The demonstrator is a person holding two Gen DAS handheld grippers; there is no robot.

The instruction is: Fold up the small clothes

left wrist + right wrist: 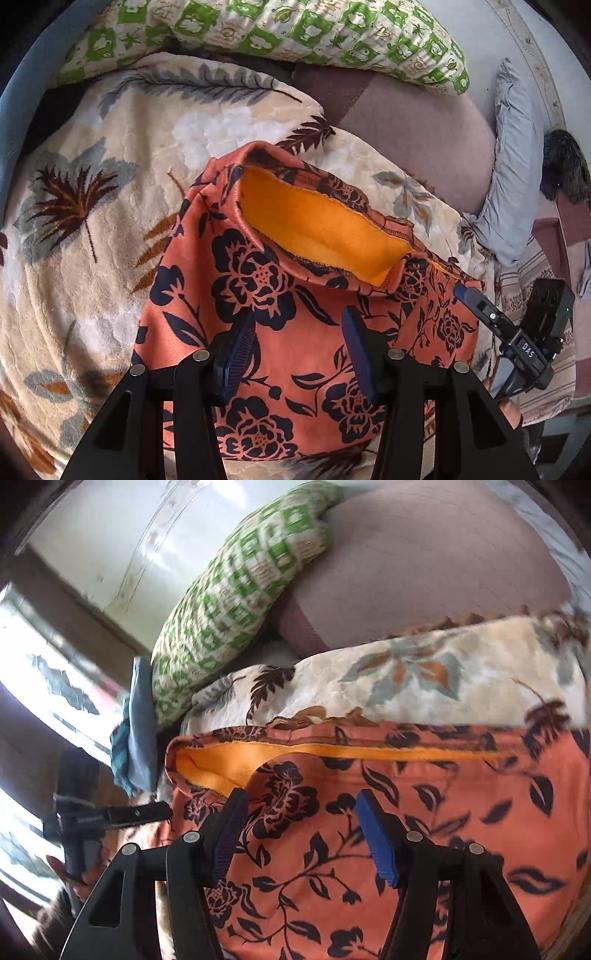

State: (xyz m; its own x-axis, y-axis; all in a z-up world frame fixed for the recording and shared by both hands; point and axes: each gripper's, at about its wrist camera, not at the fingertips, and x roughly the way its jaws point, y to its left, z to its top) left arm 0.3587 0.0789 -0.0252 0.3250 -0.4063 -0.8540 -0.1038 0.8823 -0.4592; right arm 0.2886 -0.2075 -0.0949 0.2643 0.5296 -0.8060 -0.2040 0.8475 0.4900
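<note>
A small orange garment with dark blue flowers lies on a cream leaf-print blanket. Its opening shows a plain orange lining. My left gripper is open just above the garment's lower part, holding nothing. In the right wrist view the same garment fills the lower frame, its lining showing at the left. My right gripper is open over the cloth, empty. The right gripper also shows in the left wrist view at the garment's right edge. The left gripper shows in the right wrist view at the garment's left edge.
A green and white patterned pillow lies at the back of the bed. A mauve sheet and a grey-blue cloth lie to the right. A dark furry thing sits at the far right. A window is on the left.
</note>
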